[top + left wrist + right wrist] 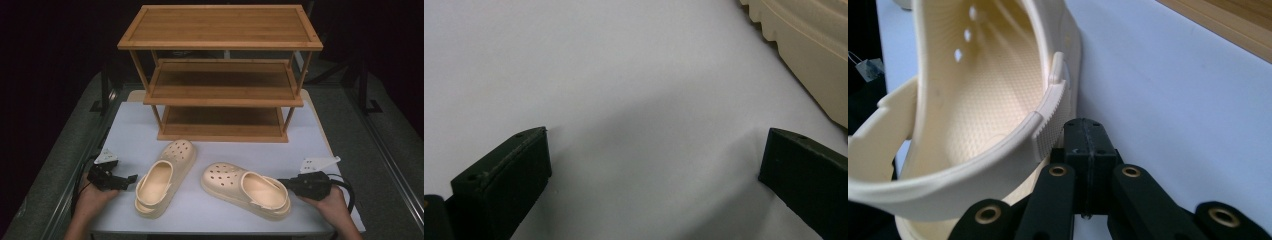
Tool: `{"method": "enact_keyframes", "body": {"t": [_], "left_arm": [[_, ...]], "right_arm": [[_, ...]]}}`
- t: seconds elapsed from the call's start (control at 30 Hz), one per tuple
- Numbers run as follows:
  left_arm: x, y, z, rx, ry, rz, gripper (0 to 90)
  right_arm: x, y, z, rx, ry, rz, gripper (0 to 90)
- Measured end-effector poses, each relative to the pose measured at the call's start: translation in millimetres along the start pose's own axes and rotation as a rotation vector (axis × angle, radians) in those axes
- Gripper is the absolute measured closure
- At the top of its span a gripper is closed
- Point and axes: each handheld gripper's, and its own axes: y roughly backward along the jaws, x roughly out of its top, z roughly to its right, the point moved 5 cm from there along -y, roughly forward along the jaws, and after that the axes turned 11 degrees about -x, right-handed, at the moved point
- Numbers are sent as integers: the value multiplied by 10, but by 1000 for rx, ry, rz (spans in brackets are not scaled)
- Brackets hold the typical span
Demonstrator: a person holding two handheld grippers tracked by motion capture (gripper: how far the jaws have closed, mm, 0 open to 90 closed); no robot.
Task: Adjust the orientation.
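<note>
Two cream clogs lie on the white table top [305,145]. The left clog [162,177] points toward the rack, and the right clog [245,187] lies with its toe to the left. My left gripper [129,179] rests just left of the left clog's heel. Its jaws stand wide open over bare table [654,150], with the clog's sole edge [809,60] at the upper right. My right gripper [282,183] sits at the right clog's heel. There its jaws [1087,135] are pressed together with nothing between them, right beside the heel strap [993,140].
A three-tier wooden shoe rack [220,95] stands at the back centre of the table, its shelves bare, and its base edge [1228,20] lies close to the right gripper. Dark floor and stand legs surround the table.
</note>
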Motion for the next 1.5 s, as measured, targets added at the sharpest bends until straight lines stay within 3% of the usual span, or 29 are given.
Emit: {"method": "enact_keyframes", "body": {"t": [0.17, 0.23, 0.3, 0.47, 0.5, 0.7, 0.87, 1.1, 1.27, 1.5], "left_arm": [[0, 0, 0, 0, 0, 0, 0], [1, 0, 0, 0, 1, 0, 0], [1, -1, -1, -1, 1, 0, 0], [1, -1, 0, 0, 1, 0, 0], [-1, 1, -2, -1, -2, -3, 0], [0, 1, -1, -1, -1, -2, 0], [0, 1, -2, -1, -1, -2, 0], [0, 1, -1, -1, -1, -2, 0], [0, 1, -2, -1, -1, -3, 0], [-1, 2, -3, -1, -1, -3, 0]], "right_arm": [[-82, 52, -18, -16, -40, 38, 897], [-22, 122, 87, -80, -79, 73, 818], [49, 172, 129, -90, -89, 90, 786], [255, 214, 68, -69, -57, 127, 724], [348, 175, -2, -44, -27, 127, 703], [531, -48, -156, 8, 40, 98, 686], [594, -178, -234, 36, 82, 67, 676], [594, -259, -265, 43, 102, 43, 677], [614, -338, -290, 55, 121, 36, 733], [616, -324, -303, 29, 155, 48, 793]]}}
